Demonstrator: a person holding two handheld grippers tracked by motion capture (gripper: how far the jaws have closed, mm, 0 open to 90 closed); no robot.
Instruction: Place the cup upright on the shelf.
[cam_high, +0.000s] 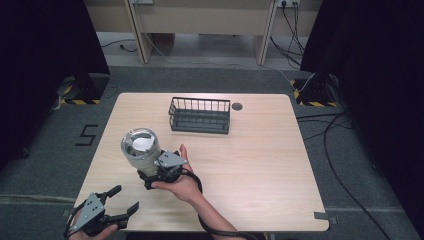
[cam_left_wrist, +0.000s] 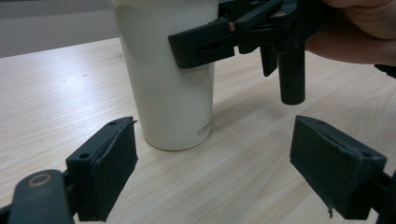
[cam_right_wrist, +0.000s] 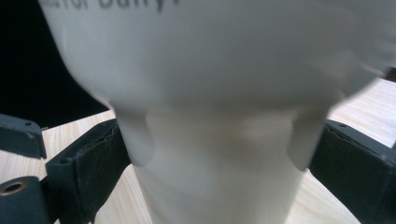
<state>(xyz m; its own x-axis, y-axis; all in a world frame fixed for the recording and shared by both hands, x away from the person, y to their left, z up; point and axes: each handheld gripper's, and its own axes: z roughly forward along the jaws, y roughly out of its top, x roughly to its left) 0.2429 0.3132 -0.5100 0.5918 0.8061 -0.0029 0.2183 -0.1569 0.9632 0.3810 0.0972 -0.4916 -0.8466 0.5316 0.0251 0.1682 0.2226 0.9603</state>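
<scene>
A pale wooden table (cam_high: 250, 165) stands on grey carpet between dark curtains, with a black wire basket (cam_high: 199, 115) near its far edge and a small round grommet (cam_high: 237, 106) just beside the basket. Toward the near left of the table stands a cream cup (cam_high: 141, 149), upright on its base, its long axis vertical and its open mouth facing straight up; in the left gripper view its base sits flat on the wood. The right gripper (cam_high: 152, 172) reaches in from the cup's near right side, and its jaws press against opposite sides of the cup's wall, closed onto it at about mid height; the right gripper view shows a black pad hard against each flank of the cup (cam_right_wrist: 219, 154). The left gripper (cam_high: 122, 202) hovers near the table's front left corner, well apart from the cup, its jaws spread wide and holding nothing. The cup lies ahead of those open jaws and slightly to their left. The right hand (cam_high: 182, 185) is clearly the nearer one, so any lift toward the basket, which lies beyond and to the right, looks likely to fall to it.
</scene>
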